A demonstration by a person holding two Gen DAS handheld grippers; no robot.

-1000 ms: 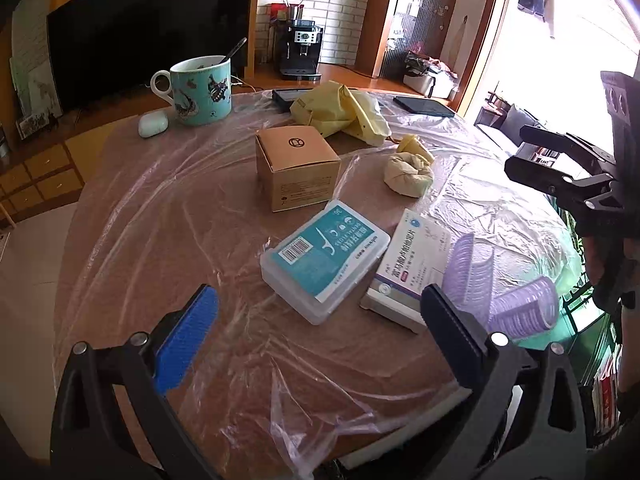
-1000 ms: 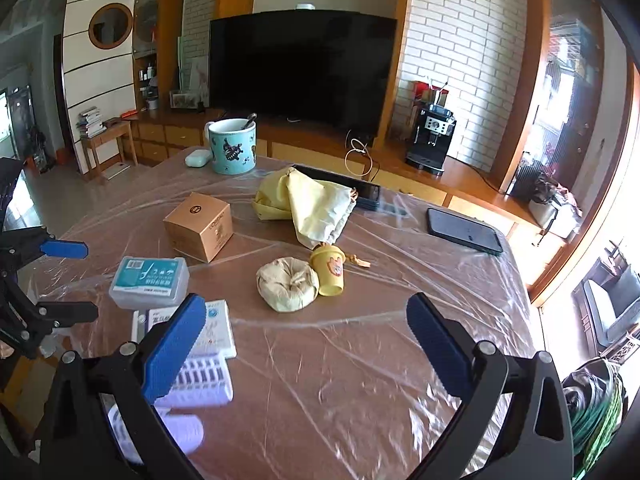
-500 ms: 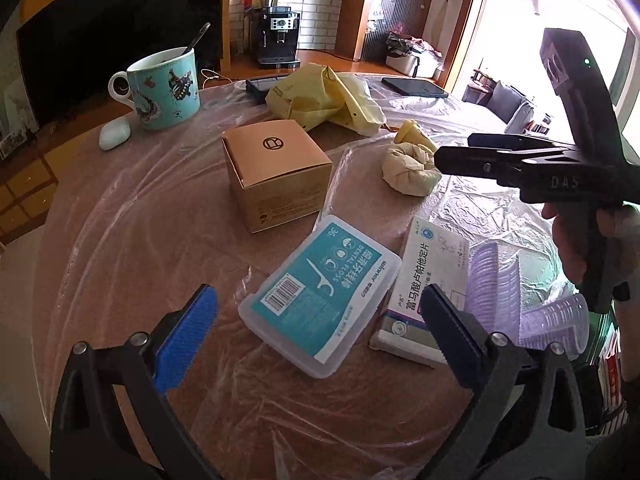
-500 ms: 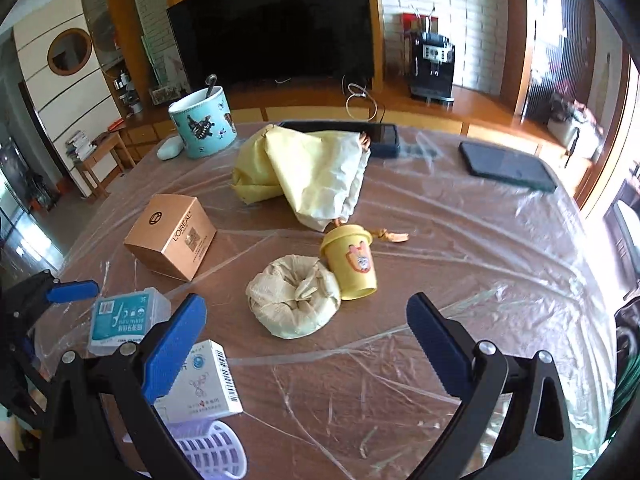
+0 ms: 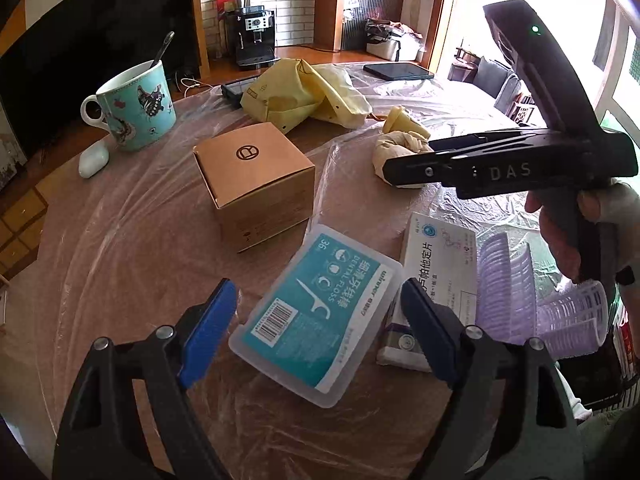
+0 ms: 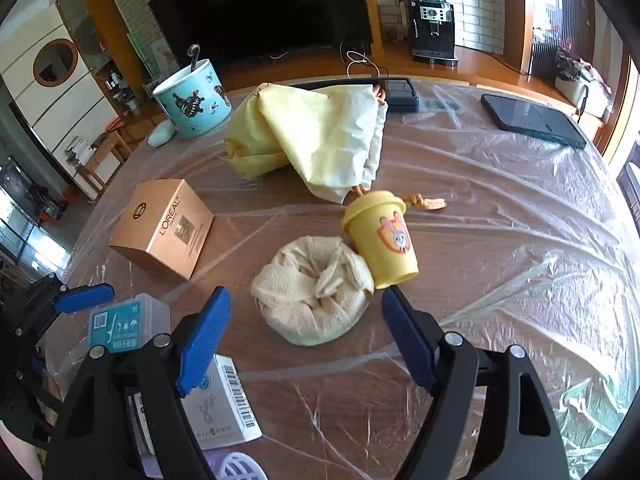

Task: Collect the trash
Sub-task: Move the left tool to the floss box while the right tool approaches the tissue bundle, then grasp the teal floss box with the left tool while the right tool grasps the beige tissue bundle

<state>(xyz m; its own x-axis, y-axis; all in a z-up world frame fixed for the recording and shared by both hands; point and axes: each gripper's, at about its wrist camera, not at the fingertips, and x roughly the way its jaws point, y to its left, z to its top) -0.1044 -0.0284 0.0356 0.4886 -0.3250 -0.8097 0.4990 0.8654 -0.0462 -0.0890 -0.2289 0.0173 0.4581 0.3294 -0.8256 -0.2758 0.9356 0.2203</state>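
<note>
Between the blue pads of the right tongs [image 6: 306, 336], just ahead of them, lies the crumpled paper wad [image 6: 312, 296], the likeliest piece of trash on the surface [image 6: 500, 240]. These tongs have just been closing from their widest, yet they stand spread, the pads on either side of the wad and clear of it; nothing is pinched. The wad is roundish, with no strong long axis, so the straddle across it looks workable from this side. Touching the wad on its far right is the tipped yellow toy cup [image 6: 380, 240], close enough that the right-hand pad could catch it. Left of the wad sits the gold box [image 6: 160, 228], apart from it; beyond the wad lies the yellow cloth bag [image 6: 312, 140], and farther still the patterned mug [image 6: 192, 100].

The left tongs [image 5: 316, 328] have also just been narrowing and stand spread around the near end of the dental floss case [image 5: 320, 316], not pressing it. From the wad they are well off to the left, so the right hand is nearer to the wad.
</note>
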